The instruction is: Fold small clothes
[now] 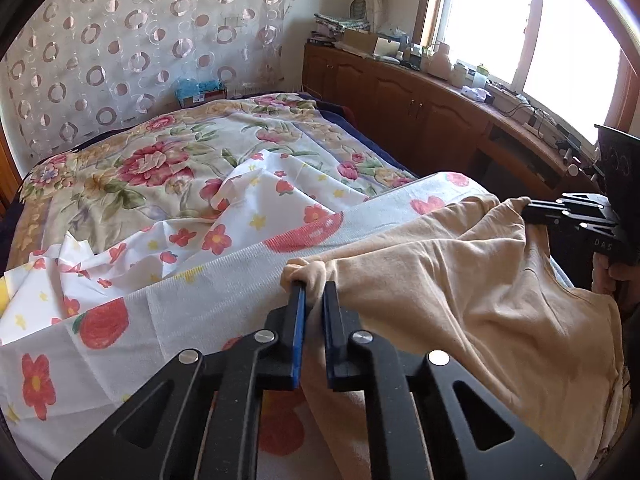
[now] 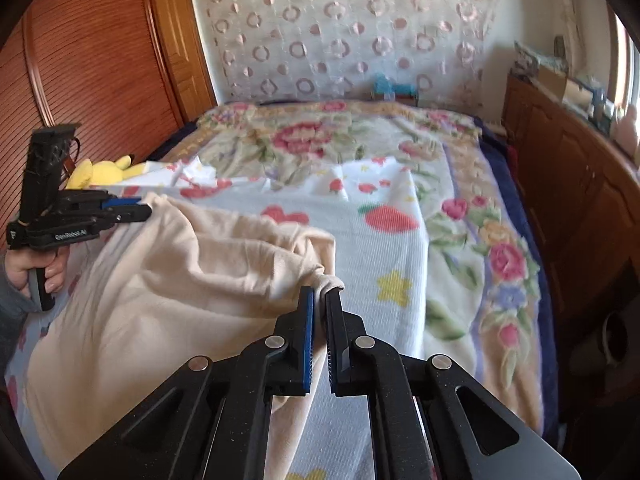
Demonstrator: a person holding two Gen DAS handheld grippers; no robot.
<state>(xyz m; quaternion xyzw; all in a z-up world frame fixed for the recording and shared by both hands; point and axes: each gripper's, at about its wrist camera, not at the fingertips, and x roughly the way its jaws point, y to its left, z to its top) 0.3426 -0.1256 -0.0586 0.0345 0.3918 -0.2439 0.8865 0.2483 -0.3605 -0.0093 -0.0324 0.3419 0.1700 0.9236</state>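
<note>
A cream-coloured small garment [image 1: 460, 280] lies rumpled on the bed, lifted at two corners. In the left wrist view my left gripper [image 1: 314, 286] is shut on one bunched corner, with cloth squeezed between the blue pads. My right gripper [image 1: 528, 210] pinches the other corner at the far right. In the right wrist view the right gripper [image 2: 322, 292] is shut on a corner of the garment [image 2: 160, 280], which hangs down between its fingers. The left gripper [image 2: 144, 208], held by a hand, grips the far left corner.
The garment rests on a white towel with strawberries [image 2: 392, 220] over a flowered blanket [image 1: 160, 160]. A crumpled flowered sheet [image 1: 256, 208] lies beyond. A wooden cabinet [image 1: 420, 108] runs along the window side, a wardrobe [image 2: 92, 72] along the other. A yellow plush toy [image 2: 100, 172] sits at the bed's edge.
</note>
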